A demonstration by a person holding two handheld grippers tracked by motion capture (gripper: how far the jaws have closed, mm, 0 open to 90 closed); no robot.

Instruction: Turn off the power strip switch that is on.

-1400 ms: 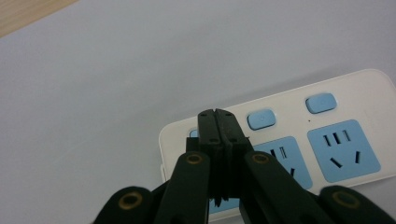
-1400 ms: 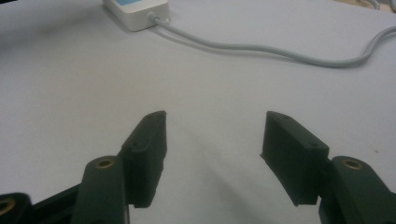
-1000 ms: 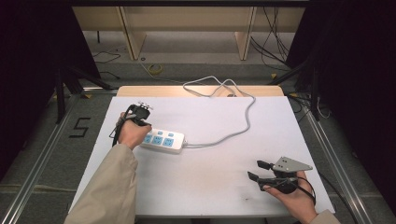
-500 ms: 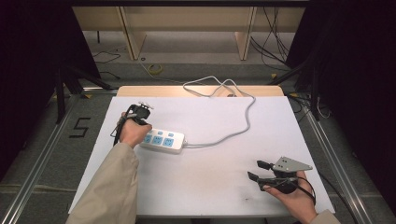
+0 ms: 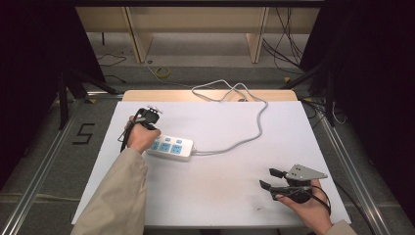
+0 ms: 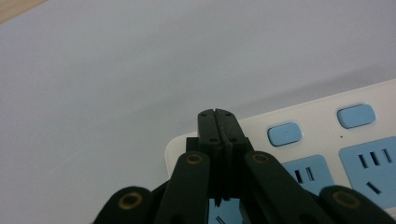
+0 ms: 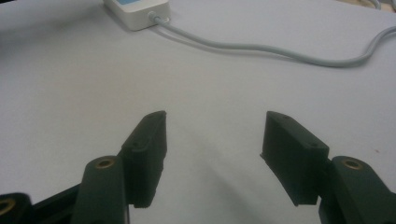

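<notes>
White table [image 5: 220,196]; left hand-held gripper [image 6: 218,122] pinched over power strip [image 6: 327,154].

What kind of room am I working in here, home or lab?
Likely a lab or recording rig: a white-topped table fenced by metal rails, a floor marking "5", loose cables behind, dark curtains either side.

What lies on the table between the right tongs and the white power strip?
In the high view, bare white tabletop separates the right tongs from the white power strip.
</notes>
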